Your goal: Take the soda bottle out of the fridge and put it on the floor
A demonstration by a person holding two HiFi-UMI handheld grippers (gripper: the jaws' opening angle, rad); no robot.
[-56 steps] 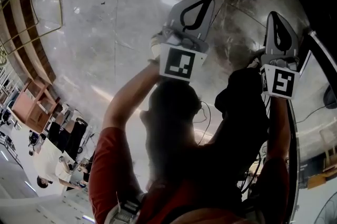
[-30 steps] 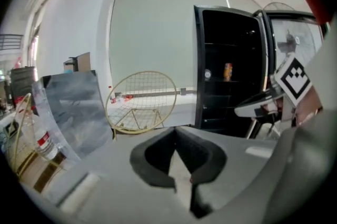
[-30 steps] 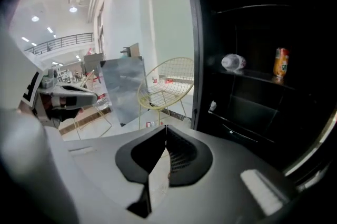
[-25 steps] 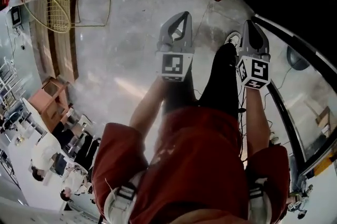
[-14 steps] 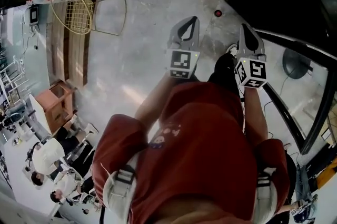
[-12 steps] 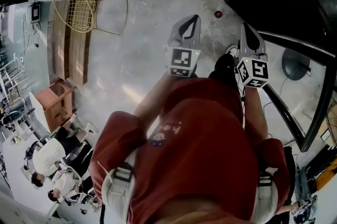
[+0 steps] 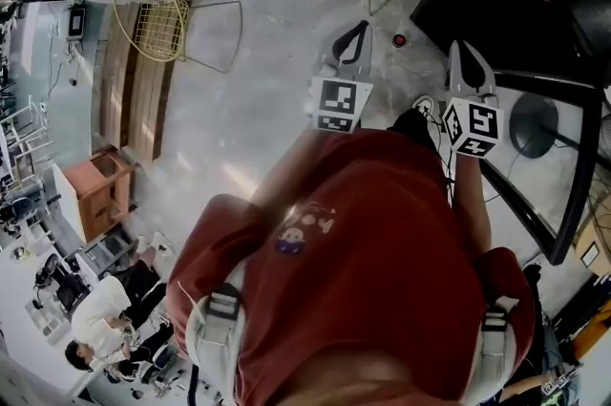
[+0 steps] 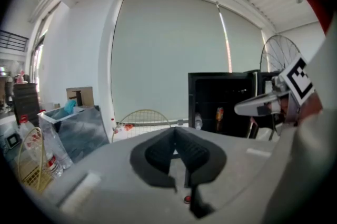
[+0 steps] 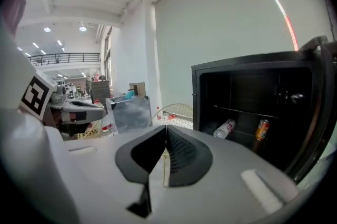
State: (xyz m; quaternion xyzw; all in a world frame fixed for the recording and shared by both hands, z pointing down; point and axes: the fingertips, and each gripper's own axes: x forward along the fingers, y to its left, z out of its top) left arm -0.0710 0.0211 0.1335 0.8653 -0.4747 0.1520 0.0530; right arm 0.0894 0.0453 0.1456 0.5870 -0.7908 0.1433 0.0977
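Both pairs of tongs were closed on nothing: the left tongs (image 7: pixel 353 39) and the right tongs (image 7: pixel 464 60) each had their jaws pressed together, with no object between them. The soda bottle (image 7: pixel 399 39) stood on the floor (image 7: pixel 267 108) before the open fridge (image 7: pixel 535 12). Only its red cap showed from above, so its long axis likely ran upright. It lay ahead of and well below the tongs, between the two and slightly nearer the left pair.
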